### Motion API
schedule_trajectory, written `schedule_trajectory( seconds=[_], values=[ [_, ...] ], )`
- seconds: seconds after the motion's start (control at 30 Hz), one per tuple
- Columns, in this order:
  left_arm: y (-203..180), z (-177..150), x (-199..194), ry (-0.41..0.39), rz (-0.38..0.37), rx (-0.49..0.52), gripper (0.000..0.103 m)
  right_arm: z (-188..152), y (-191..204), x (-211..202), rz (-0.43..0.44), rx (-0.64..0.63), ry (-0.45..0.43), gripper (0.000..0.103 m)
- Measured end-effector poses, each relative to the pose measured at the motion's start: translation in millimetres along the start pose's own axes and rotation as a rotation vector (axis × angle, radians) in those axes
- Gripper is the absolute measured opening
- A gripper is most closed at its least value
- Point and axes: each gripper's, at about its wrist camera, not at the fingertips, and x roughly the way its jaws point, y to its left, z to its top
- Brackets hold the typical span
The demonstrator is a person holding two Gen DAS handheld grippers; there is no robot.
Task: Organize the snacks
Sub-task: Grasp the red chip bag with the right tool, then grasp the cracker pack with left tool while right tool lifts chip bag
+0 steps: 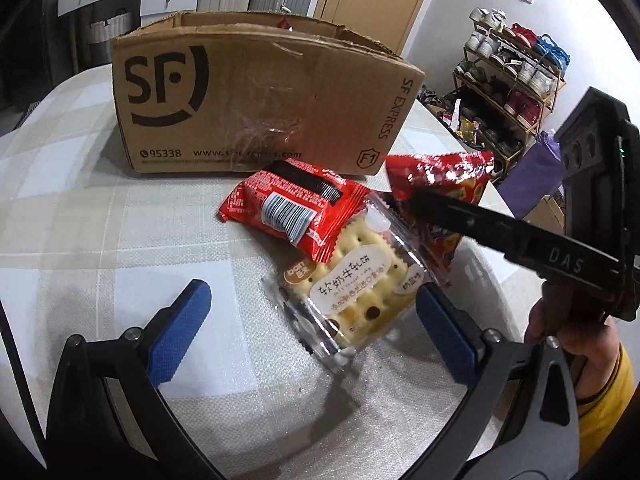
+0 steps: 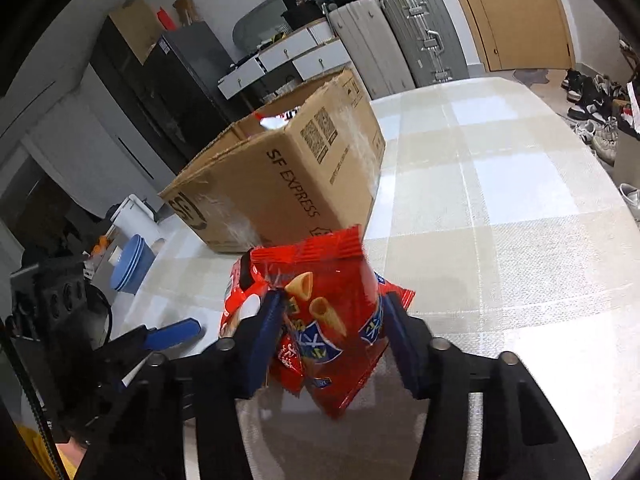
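The right gripper (image 2: 330, 332) was pinching the red chip bag (image 2: 336, 320), with one blue pad on each side of it. The bag stood up tall between the pads, its long way going up and down, just in front of the cardboard box (image 2: 288, 184). The box sat on the table (image 2: 500, 220), a little farther away and to the left of that gripper, with its top open. The left gripper (image 1: 312, 320) was spread wide and held nothing. The clear cracker pack (image 1: 352, 288) lay flat right between its pads, slanting from near right to far left. A red snack pack (image 1: 288, 208) lay just past it, touching it, near the box. The left hand was closest to the crackers.
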Motion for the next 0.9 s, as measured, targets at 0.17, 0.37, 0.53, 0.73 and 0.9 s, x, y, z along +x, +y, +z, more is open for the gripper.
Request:
schedule_trajectory(
  seconds=[0.17, 0.37, 0.53, 0.73, 0.9],
  values=[
    [4, 4, 14, -0.001, 0.005, -0.02, 0.102, -6, -6, -5, 0.039, 0.041, -0.022, 0.043],
    [1, 10, 24, 0.003, 0.011, -0.022, 0.102, -10, -5, -22, 0.058, 0.06, -0.065, 0.042],
    [-8, 17, 28, 0.018, -0.02, -0.034, 0.102, -14, -2, -47, 0.07, 0.074, -0.119, 0.042],
    [-20, 31, 39, 0.005, -0.021, -0.053, 0.102, -27, -4, -72, 0.083, 0.111, -0.155, 0.042],
    [-34, 47, 65, 0.043, -0.036, -0.056, 0.102, -36, -9, -89, 0.08, 0.14, -0.17, 0.042]
  ],
)
